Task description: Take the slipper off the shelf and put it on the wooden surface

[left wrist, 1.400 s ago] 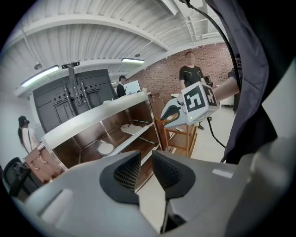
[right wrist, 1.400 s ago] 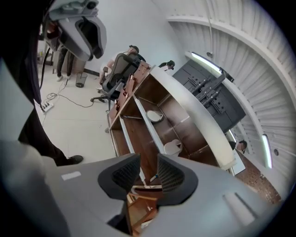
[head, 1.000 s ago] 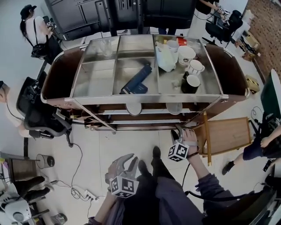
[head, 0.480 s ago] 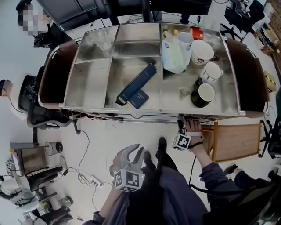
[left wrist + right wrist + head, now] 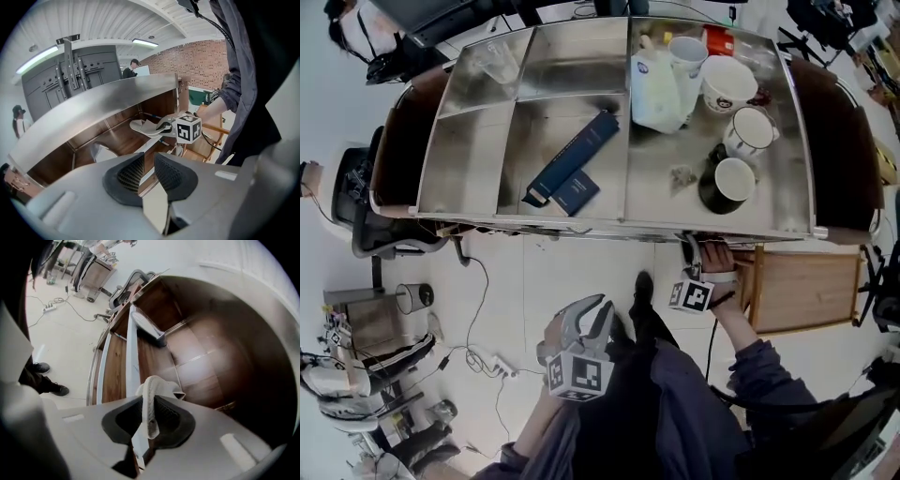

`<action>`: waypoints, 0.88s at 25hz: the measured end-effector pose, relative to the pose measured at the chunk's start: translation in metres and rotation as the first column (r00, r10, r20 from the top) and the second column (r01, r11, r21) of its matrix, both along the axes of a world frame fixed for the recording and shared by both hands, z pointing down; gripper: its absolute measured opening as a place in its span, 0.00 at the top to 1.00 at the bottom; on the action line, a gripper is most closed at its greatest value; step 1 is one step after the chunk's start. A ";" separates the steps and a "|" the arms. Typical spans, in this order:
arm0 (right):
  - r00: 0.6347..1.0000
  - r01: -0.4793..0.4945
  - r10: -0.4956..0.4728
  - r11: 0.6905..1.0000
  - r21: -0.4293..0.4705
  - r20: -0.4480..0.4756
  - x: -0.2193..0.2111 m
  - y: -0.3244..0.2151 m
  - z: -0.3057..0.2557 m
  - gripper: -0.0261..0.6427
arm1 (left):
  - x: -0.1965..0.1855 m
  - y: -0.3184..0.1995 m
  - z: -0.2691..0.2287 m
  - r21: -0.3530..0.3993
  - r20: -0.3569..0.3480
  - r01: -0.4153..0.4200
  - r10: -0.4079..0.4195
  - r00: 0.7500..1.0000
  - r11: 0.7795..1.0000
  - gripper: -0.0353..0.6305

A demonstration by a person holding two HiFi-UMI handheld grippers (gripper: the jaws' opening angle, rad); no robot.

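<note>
We note the right tool (image 5: 150, 417) reaching under the steel cart top (image 5: 534, 159). Its jaws have just been closing and clench the white edge of the slipper (image 5: 151, 387), which sits inside the wooden shelf (image 5: 154, 359) at the cart's near right. The left tool (image 5: 149, 169) hangs near the person's legs, jaws slightly apart and empty.

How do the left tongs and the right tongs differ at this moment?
The right tongs have just been closing and grip the white slipper at the shelf; the left tongs hold nothing and stand slightly apart. The right tongs reach under the cart; the left tongs hang over the floor. Each carries a marker cube.
</note>
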State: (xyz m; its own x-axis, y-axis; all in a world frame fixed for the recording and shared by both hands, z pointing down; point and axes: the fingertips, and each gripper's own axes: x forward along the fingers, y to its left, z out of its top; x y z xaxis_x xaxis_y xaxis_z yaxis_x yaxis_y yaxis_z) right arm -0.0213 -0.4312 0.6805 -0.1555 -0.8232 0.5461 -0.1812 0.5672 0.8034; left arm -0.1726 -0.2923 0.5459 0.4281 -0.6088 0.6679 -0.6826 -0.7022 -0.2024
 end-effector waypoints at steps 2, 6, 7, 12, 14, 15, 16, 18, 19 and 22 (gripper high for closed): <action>0.999 -0.005 0.004 0.999 0.037 0.039 0.003 0.013 -0.023 0.90 | 0.006 0.011 -0.004 0.015 -0.005 -0.010 0.010 1.000 1.000 0.84; 0.996 -0.014 0.003 0.992 0.124 0.090 0.010 0.051 -0.068 0.91 | 0.017 0.044 -0.013 0.066 -0.018 -0.031 0.032 0.999 0.997 0.84; 0.995 -0.015 0.001 0.990 0.142 0.096 0.011 0.065 -0.077 0.91 | 0.019 0.056 -0.015 0.079 -0.020 -0.035 0.037 0.999 0.996 0.84; 0.995 -0.005 -0.017 0.974 0.226 0.094 0.008 0.156 -0.116 0.91 | 0.014 0.137 -0.013 0.140 -0.043 -0.037 0.044 0.998 0.989 0.84; 0.996 -0.002 -0.020 0.972 0.234 0.091 0.002 0.206 -0.127 0.91 | 0.009 0.181 -0.007 0.137 -0.054 -0.035 0.043 0.998 0.990 0.84; 0.995 0.000 -0.022 0.972 0.234 0.094 0.002 0.236 -0.132 0.91 | 0.010 0.206 -0.003 0.129 -0.061 -0.035 0.043 0.997 0.991 0.84; 0.995 0.000 -0.023 0.972 0.234 0.098 0.005 0.267 -0.138 0.91 | 0.015 0.233 0.000 0.121 -0.067 -0.036 0.044 0.997 0.992 0.84; 0.995 -0.006 -0.018 0.973 0.232 0.103 0.023 0.330 -0.148 0.91 | 0.033 0.282 0.002 0.113 -0.081 -0.041 0.050 0.995 0.993 0.84; 0.995 -0.012 -0.012 0.973 0.230 0.103 0.035 0.358 -0.153 0.91 | 0.044 0.303 0.002 0.115 -0.089 -0.045 0.055 0.994 0.992 0.84; 0.994 -0.033 0.009 0.975 0.220 0.110 0.060 0.429 -0.166 0.91 | 0.069 0.347 0.000 0.125 -0.094 -0.063 0.075 0.993 0.990 0.84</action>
